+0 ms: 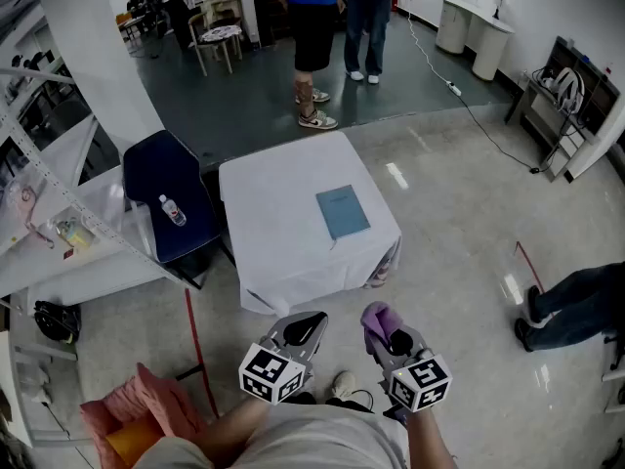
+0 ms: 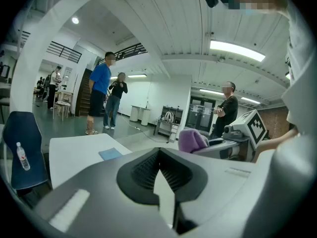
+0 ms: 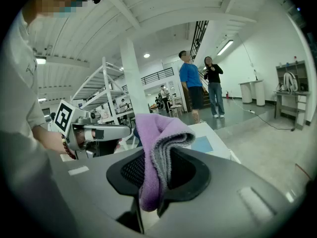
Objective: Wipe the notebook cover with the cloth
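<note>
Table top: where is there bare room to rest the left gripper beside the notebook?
The widest bare patch of the table lies between the notebook and the edge by the dark blue chair. A narrower bare strip runs beyond the notebook to the far edge. Tightest: between the notebook and the table edge at the head view's right.

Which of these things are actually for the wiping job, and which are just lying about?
For the job: purple cloth in the right claw; blue notebook; white table under it.
Just lying about: dark chair; water bottle on it; floor cable.
</note>
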`<state>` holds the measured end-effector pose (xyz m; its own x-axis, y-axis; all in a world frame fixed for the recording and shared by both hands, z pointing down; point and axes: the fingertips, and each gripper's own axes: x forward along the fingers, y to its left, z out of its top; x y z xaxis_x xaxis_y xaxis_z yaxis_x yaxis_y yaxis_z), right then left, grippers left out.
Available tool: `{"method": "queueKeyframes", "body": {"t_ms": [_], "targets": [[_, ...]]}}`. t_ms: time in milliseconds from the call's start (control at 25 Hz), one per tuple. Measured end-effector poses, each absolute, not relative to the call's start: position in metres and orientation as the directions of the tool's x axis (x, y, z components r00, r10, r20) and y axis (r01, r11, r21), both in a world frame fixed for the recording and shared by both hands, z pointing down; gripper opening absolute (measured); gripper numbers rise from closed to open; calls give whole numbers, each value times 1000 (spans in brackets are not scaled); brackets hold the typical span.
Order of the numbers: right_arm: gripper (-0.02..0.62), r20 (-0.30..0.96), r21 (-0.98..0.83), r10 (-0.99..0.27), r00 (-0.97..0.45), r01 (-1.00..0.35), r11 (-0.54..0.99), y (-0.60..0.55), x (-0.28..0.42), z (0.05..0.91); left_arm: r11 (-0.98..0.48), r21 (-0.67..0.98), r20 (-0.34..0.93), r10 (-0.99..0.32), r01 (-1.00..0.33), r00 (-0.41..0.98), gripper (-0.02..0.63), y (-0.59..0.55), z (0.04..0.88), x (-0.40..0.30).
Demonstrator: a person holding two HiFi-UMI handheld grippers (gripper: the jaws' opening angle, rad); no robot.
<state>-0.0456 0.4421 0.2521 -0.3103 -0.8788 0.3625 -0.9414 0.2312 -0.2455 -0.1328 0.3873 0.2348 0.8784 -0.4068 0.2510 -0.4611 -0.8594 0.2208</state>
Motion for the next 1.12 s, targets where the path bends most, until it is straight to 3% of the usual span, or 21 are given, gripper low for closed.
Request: {"method": "queueKeyframes", "body": {"t_ms": [1120], "targets": [[114, 347, -245, -860, -375, -921, 302, 449, -24, 254, -849, 216, 258, -428, -483, 866, 2, 404, 232, -107]]}}
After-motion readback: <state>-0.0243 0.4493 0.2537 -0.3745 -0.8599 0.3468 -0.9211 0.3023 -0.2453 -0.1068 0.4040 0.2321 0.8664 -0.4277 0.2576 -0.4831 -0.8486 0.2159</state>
